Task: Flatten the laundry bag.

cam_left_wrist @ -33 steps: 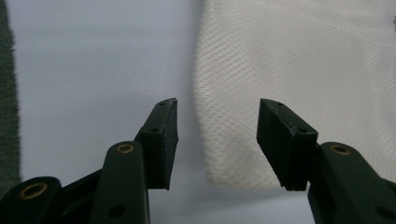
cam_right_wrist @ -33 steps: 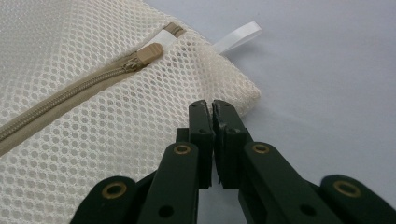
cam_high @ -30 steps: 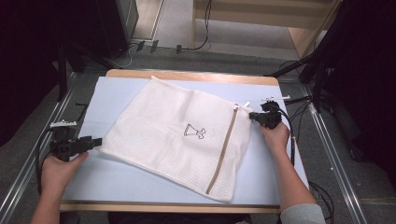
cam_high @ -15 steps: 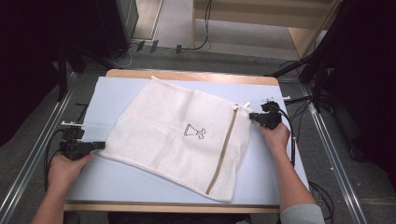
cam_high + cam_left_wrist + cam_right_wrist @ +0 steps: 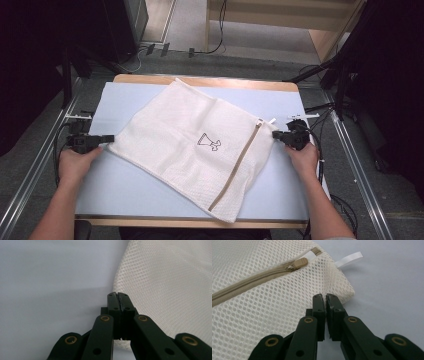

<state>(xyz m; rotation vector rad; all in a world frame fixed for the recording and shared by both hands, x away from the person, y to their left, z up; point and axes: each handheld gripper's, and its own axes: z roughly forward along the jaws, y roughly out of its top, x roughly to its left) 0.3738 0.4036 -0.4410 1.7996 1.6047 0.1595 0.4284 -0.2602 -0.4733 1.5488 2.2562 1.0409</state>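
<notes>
At the left of the high view, the left gripper (image 5: 106,138) is lying low at the left corner of the white mesh bag (image 5: 200,145); its jaws have just been closing and are now pressed together, and in the left gripper view the left gripper (image 5: 117,293) is meeting the bag's edge (image 5: 165,290), though whether any mesh is pinched between the jaws I cannot tell. The bag is lying flat and spread out as a skewed rectangle across the middle of the pale blue table (image 5: 150,192), one corner pointing toward the far edge and another hanging near the near edge. Its fabric is showing as a fine honeycomb net, cream-white, with a small dark line drawing (image 5: 209,142) printed near the centre. A tan zipper (image 5: 241,161) is running along its right side, closed, with the pull (image 5: 298,263) sitting at the far end beside a white ribbon tab (image 5: 349,259). At the right, the right gripper (image 5: 276,134) is sitting at the bag's right corner, jaws together over the mesh edge in the right gripper view (image 5: 323,296), with no fabric clearly caught.
</notes>
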